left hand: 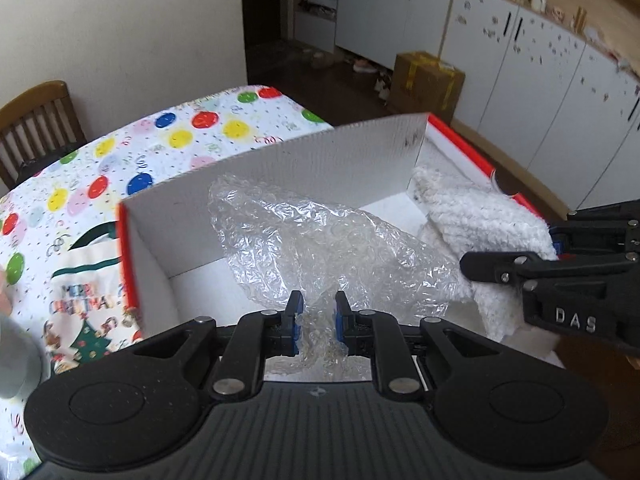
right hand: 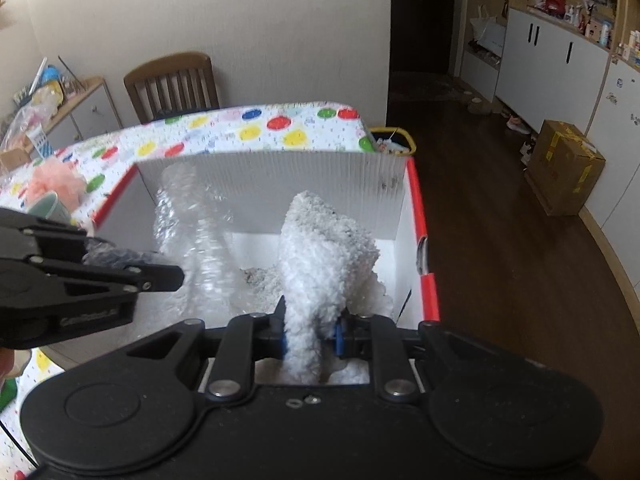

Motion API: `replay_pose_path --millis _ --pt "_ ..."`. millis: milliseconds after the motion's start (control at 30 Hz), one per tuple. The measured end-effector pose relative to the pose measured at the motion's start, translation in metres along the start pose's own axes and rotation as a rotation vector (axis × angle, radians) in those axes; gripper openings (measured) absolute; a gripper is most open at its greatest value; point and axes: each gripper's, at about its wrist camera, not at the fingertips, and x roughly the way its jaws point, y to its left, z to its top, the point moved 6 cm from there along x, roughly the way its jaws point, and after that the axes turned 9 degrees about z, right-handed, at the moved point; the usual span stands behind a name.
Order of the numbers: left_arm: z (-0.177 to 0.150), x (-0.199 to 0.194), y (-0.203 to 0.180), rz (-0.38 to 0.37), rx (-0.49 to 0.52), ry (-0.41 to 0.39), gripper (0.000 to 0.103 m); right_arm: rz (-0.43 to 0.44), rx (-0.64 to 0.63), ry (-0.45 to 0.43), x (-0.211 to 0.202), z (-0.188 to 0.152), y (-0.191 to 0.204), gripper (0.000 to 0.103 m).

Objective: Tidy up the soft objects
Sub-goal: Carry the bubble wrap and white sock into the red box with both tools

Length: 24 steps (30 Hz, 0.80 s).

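Both grippers hang over the white box (left hand: 280, 160) at the table's (left hand: 180, 136) far right corner: the left gripper (left hand: 316, 312) pinches a sheet of bubble wrap (left hand: 320, 240), and the right gripper (right hand: 310, 332) clamps a fluffy white cloth (right hand: 324, 248). Only the left wrist view shows the Christmas tote bag (left hand: 88, 300) left of the box. Only the right wrist view shows the pink bath pouf (right hand: 54, 184) near the table's left edge and the yellow-rimmed bin (right hand: 394, 140) beyond the far edge.

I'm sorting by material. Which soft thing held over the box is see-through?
The bubble wrap, pinched in the left hand-held gripper: clear and crinkly. The other, in the right hand-held gripper, is an opaque fluffy white cloth.
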Motion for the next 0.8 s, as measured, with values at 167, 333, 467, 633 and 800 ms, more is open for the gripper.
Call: replay_pose_path --millis 167,333,467,633,800 --pt "0.003 0.027 -0.011 0.008 0.035 0.052 0.015 -0.005 -0.054 0.062 0.017 -0.002 0.002 0.018" --pt "0.008 0.050 -0.017 0.013 0.048 0.109 0.015 -0.015 -0.071 0.102 0.030 -0.003 -0.001 0.018" --pt "0.009 0.062 -0.023 0.021 0.084 0.150 0.015 -0.018 -0.089 0.142 0.040 -0.005 -0.002 0.018" --pt "0.010 0.073 -0.026 0.020 0.096 0.189 0.015 -0.024 -0.103 0.169 0.047 -0.007 -0.003 0.018" --pt "0.010 0.083 -0.025 -0.004 0.086 0.255 0.015 -0.024 -0.129 0.204 0.054 -0.007 -0.002 0.021"
